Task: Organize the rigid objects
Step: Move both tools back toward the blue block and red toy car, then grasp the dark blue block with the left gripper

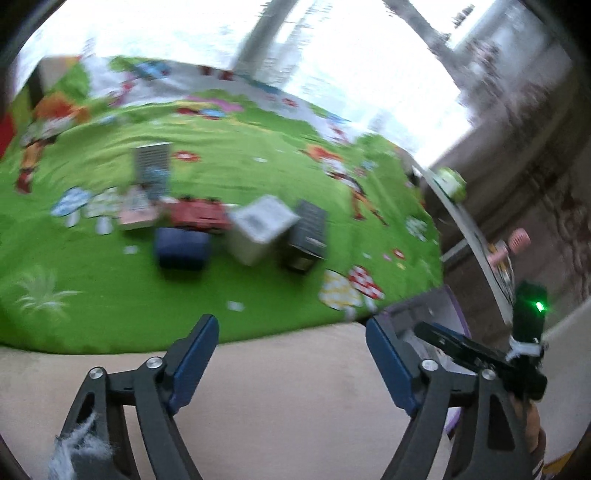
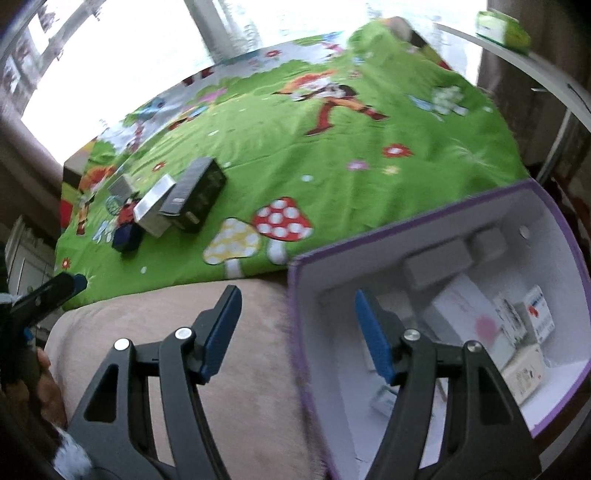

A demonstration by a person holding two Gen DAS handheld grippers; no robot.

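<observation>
Blown-out window (image 1: pixel 184 29) glare, heavy motion blur, fisheye-warped edges.

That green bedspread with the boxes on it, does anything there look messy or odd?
Yes. Several small boxes lie jumbled on the green bedspread, tilted at different angles and leaning on each other, while the purple-edged bin already holds others.

Two wrist views angled down from the bed's near edge, both sharing the green bedspread (image 1: pixel 221 155) and purple-rimmed box (image 2: pixel 424 229).
</observation>
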